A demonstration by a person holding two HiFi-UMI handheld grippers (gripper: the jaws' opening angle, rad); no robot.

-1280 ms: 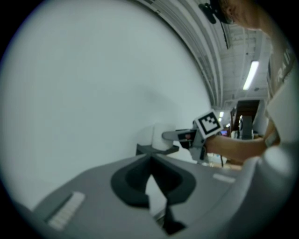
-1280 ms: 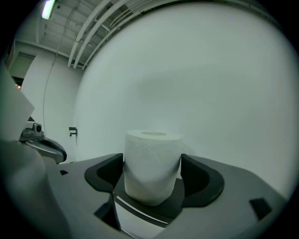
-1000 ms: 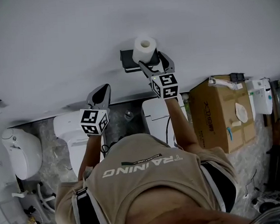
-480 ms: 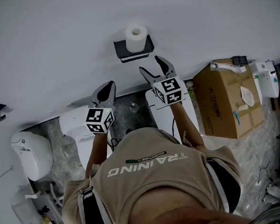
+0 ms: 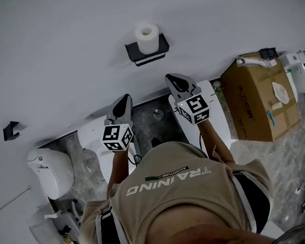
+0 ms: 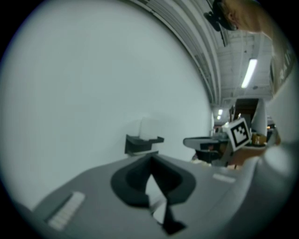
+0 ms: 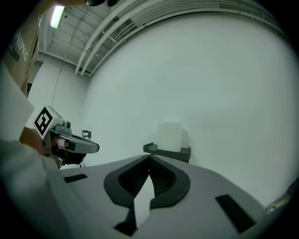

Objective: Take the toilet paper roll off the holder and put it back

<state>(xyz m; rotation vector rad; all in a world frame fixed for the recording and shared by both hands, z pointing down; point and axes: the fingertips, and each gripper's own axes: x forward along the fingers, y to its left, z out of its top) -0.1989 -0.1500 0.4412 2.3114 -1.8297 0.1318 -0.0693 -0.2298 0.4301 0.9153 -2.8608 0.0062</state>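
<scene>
The toilet paper roll (image 5: 147,38) stands upright on the black wall-mounted holder (image 5: 149,53), a small shelf fixed to the white wall (image 5: 59,57), and nothing is touching it. The person stands facing that wall with both tools held low and well apart from the holder.

The right gripper (image 5: 173,79) is the nearer of the two, below the roll and a little to its right. Its jaws are pressed tip to tip, with nothing between them. Its own view looks along the closed jaws to the roll and shelf beyond. The left gripper (image 5: 125,99) sits lower and further left, and its jaws are likewise pinched together and empty. It points roughly towards the holder without being near it.

Either the job has not begun or the roll is already back in place (from where I stand, this one moment fits both). If the take-off is yet to come, I'd expect the right gripper to do it. It would have to spread its jaws wide enough to straddle the roll, rise to the shelf, and close on the roll's soft sides without crushing them. Then it would lift straight up, so the roll clears the shelf's raised front lip.

A cardboard box (image 5: 263,98) stands off to the right, clear of any reach.
</scene>
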